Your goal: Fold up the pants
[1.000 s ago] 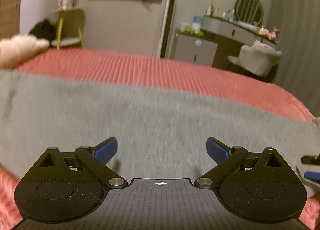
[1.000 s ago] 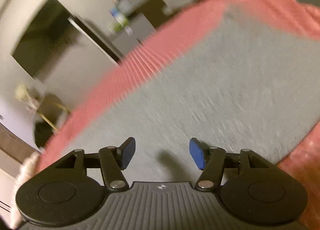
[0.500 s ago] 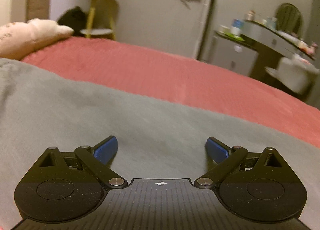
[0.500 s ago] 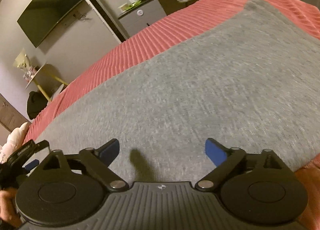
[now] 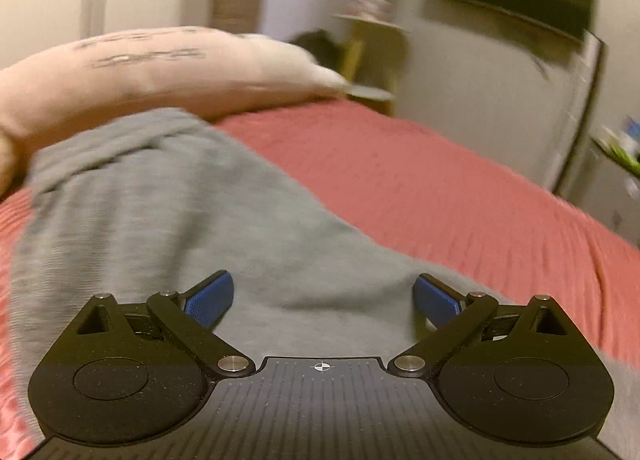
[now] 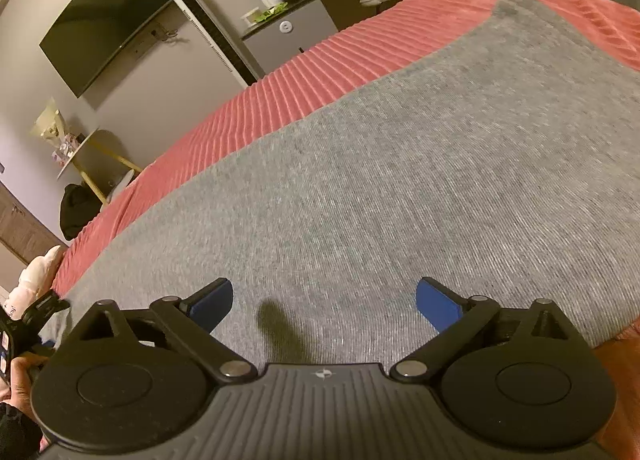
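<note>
Progress: early, we judge. Grey knit pants lie spread lengthwise on the coral ribbed bed cover, directly ahead of both jaws. Left gripper and right gripper gape wide, holding nothing; every further fold remains.

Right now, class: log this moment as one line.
left gripper: open, empty | right gripper: open, empty | grey pants: flat on red bedspread
</note>
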A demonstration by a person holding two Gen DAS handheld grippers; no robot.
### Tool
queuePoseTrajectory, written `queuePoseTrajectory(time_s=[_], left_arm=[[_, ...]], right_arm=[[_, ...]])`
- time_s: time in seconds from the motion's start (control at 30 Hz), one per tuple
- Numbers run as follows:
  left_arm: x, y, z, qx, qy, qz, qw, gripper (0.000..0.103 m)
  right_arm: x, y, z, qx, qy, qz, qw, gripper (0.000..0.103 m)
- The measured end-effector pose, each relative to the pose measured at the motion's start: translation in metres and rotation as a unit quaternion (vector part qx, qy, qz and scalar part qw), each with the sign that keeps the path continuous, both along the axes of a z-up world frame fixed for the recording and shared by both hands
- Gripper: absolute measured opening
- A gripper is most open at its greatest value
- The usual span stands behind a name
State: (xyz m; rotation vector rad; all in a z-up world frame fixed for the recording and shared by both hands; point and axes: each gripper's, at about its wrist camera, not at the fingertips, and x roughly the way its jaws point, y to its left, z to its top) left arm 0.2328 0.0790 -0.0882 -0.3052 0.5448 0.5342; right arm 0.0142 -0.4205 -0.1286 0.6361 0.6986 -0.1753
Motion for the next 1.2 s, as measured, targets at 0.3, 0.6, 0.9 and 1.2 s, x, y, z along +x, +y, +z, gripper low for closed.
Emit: queuePoseTrajectory(time_s=[0.3,0.6,0.9,1.2], left_arm=[[-0.056,-0.089,0.024,0.011,0.062,-0.218,0.9739,0.101],[-0.117,-0.155,0.016,-0.066,0.124,-0.393,0.9088,0.103],[-0.112,-0.154,0.014,-0.046,0.126,-0.393,0.9095,0.103],[-0.111,-0.157,0.012,-0.037,0.126,-0.397,0.9082,0.103]], right_arm=[[-0.007,-0.013,0.007,0.045,-0.013,-0.026,0.999,0.098],[-0.111,-0.101,0.019,0.123,-0.043,-0.237,0.963,0.053],[-0.149,-0.136,0.005,0.150,-0.023,-0.310,0.939,0.040],[-0.130,-0.154,0.002,0.147,-0.030,-0.302,0.942,0.023]])
